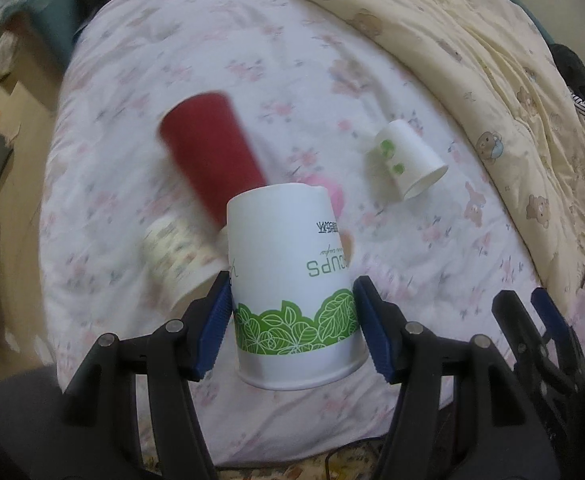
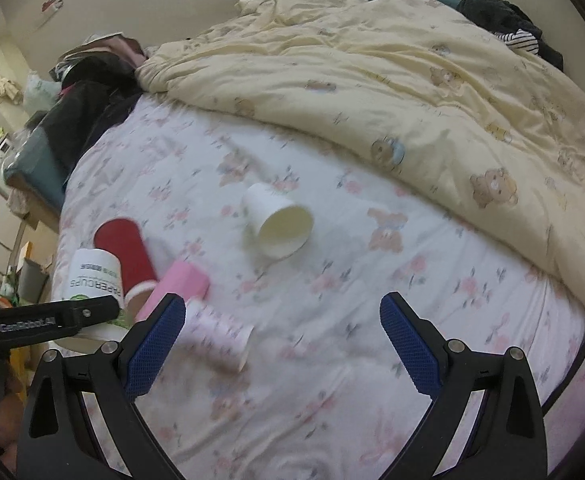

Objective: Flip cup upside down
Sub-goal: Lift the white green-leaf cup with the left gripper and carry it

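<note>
While my left gripper (image 1: 292, 312) clamps the white leaf-print cup (image 1: 292, 280) upside down, rim toward me, its blue pads (image 1: 216, 328) press both sides. Beyond that cup lies a red cup (image 1: 212, 156), with a small white cup (image 1: 406, 160) on its side well to the right. My right gripper (image 2: 284, 344) hangs spread and empty over the floral sheet (image 2: 372, 280).

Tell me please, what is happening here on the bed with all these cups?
A person holds two handheld grippers over the bedsheet. The left gripper holds a white paper cup with a green leaf band upside down between its jaws. The right gripper is open and empty. A red cup and other cups lie nearby.
</note>
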Available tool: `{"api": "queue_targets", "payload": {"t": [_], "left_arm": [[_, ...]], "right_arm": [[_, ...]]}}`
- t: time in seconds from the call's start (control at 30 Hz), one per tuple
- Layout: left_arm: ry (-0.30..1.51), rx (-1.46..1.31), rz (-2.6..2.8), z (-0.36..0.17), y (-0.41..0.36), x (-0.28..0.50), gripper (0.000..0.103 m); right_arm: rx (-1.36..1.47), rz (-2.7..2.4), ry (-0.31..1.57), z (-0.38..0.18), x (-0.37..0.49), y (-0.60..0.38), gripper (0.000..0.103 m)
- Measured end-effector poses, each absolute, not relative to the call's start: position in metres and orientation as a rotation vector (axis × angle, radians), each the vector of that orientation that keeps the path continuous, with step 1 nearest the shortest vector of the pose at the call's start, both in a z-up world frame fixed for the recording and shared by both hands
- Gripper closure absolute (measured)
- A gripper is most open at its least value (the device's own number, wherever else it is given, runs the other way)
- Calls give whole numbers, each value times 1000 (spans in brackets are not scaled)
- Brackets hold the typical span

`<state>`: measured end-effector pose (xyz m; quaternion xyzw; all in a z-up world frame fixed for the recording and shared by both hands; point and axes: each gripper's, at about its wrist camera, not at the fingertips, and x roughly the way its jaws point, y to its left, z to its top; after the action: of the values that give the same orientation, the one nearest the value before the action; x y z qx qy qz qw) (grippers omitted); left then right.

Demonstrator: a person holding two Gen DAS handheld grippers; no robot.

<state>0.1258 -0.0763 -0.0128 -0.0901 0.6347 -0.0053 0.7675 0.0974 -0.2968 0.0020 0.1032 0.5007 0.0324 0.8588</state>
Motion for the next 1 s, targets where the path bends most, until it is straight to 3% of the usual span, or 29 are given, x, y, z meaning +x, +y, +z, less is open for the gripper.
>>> {"api": "queue_targets", "payload": {"t": [0.43, 1.0], "left_arm": [[1406, -286, 22, -45, -11, 35, 46], [1487, -360, 19, -117, -22, 33, 45]], "right_arm": [[209, 169, 1095, -16, 33, -253, 3], [264, 113, 1205, -68, 35, -255, 3]]}}
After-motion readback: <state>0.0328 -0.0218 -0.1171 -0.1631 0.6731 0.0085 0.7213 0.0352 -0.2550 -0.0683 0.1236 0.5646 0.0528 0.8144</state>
